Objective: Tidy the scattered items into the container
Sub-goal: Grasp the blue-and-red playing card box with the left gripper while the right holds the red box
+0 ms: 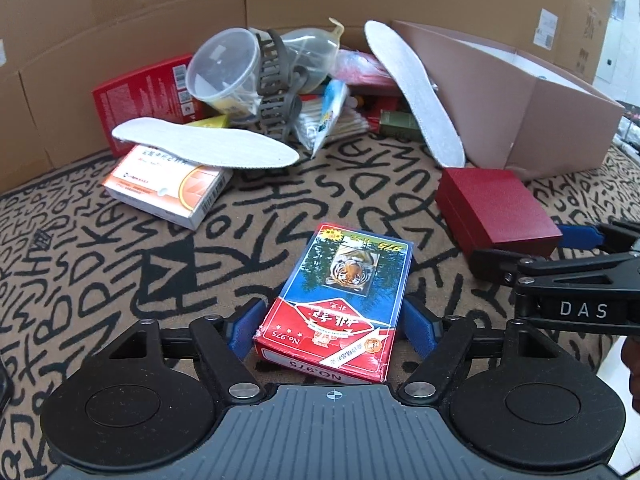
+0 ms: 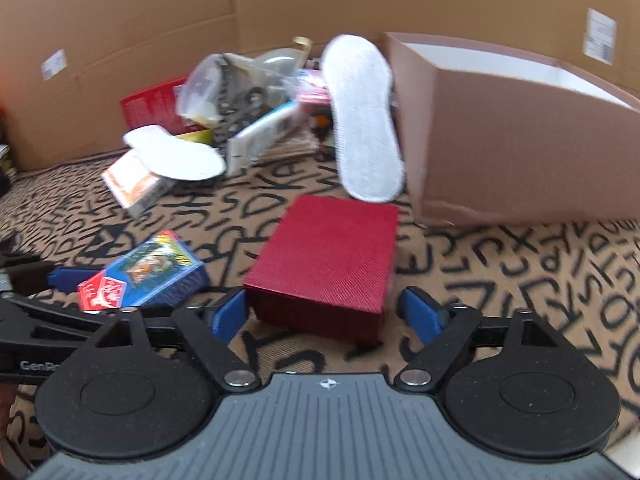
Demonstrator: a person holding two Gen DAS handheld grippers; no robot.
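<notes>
- The left gripper (image 1: 334, 322) is open, with one blue finger on each side of the playing-card box (image 1: 342, 300); whether the pads touch it I cannot tell.
- The right gripper (image 2: 326, 310) is open around the near end of the red box (image 2: 326, 264).
- Both boxes lie on the letter-patterned cloth (image 1: 120, 264).
- The brown cardboard container (image 2: 516, 140) stands behind on the right, one white insole (image 2: 366, 120) leaning on it.
</notes>
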